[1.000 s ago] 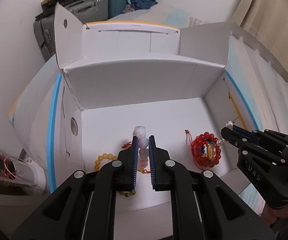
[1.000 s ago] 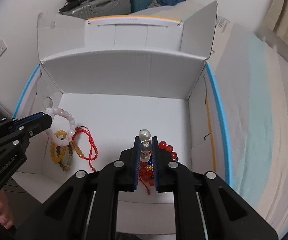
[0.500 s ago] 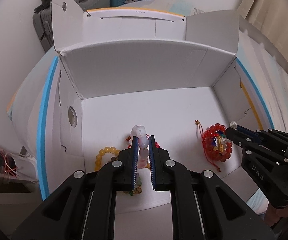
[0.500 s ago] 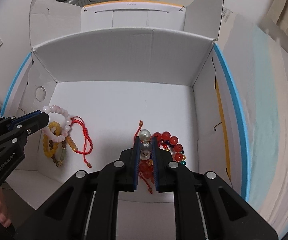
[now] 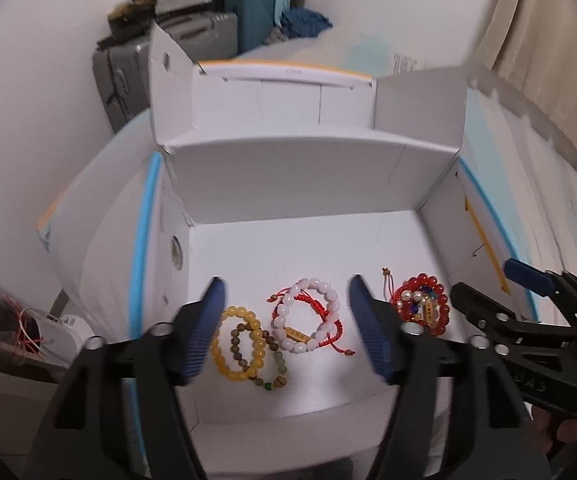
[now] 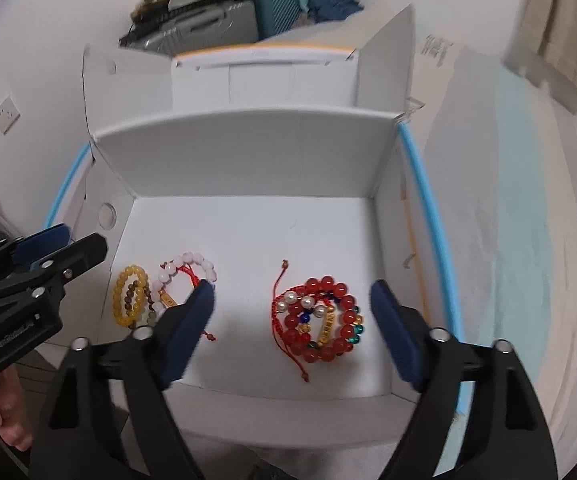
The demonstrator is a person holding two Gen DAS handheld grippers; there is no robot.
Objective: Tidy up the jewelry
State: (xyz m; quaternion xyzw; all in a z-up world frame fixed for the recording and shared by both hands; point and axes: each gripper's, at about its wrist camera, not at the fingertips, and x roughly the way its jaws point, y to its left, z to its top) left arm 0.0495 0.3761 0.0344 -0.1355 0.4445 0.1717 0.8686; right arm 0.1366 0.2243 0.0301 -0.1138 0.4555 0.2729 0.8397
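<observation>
Bracelets lie on the smooth floor of a white cardboard box [image 5: 288, 168]: amber beads [image 5: 240, 344] left, pale pink beads [image 5: 308, 320] on red cord, glossy red beads [image 6: 324, 320] right. Left gripper [image 5: 288, 328] and right gripper [image 6: 292, 332] gape wide, empty.

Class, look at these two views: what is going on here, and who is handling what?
A person holds two black two-finger grippers over an open white cardboard box. Both the left gripper and the right gripper are open and hold nothing. On the box floor lie a yellow bead bracelet with a brown bead bracelet, a pale pink bead bracelet with red cord, and a red bead bracelet bundled with a pearl strand. The jewelry sits in two groups, apart from each other.
</observation>
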